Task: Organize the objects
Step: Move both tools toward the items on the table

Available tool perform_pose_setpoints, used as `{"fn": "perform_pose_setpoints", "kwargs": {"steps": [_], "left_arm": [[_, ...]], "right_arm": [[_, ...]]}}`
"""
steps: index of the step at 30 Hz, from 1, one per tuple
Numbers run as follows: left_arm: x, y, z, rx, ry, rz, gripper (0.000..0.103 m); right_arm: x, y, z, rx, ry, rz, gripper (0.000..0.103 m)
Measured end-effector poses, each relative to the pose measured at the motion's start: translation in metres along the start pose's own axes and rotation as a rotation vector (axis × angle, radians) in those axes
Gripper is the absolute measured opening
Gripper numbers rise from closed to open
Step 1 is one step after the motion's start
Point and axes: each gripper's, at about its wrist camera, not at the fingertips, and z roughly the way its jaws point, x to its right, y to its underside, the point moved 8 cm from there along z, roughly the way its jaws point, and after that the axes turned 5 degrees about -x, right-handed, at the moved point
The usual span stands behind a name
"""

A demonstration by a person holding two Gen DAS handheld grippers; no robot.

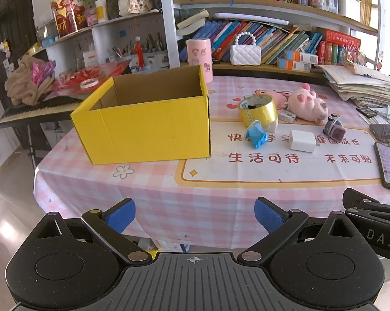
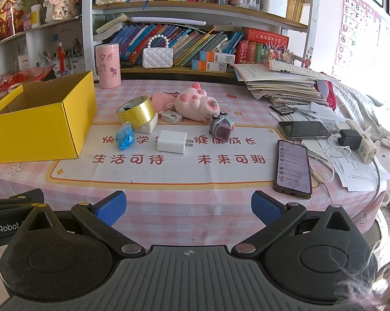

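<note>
Yellow box (image 1: 143,127), left wrist view: stands on the bench (image 1: 169,194) with its top open; the part of the inside that shows looks bare.
Loose things, left wrist view: tape roll (image 1: 258,112), blue wrapper (image 1: 255,134), white charger (image 1: 302,140), pink plush (image 1: 309,103) and small toy camera (image 1: 333,127) all lie right of the box, none in it.
Left gripper (image 1: 195,215): released, jaws spread, holding nothing, short of the bench edge.
Right wrist view, box (image 2: 39,127): far left, well apart from the cluster.
Right wrist view, cluster: tape roll (image 2: 137,112), charger (image 2: 172,142), plush (image 2: 197,102), perhaps a small stapler box (image 2: 170,116) between.
Right gripper (image 2: 188,207): released, empty.
Progress: nothing sorted yet; every piece is left to move.
</note>
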Motion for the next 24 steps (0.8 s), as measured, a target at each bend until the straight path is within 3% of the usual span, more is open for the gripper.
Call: {"fn": "perform_pose_setpoints", "kwargs": {"steps": [24], "left_arm": [[-0.006, -0.003, 0.012, -0.025, 0.006, -0.001, 0.100]], "right_arm": [[-0.009, -0.005, 0.006, -0.012, -0.003, 0.005, 0.103]]}}
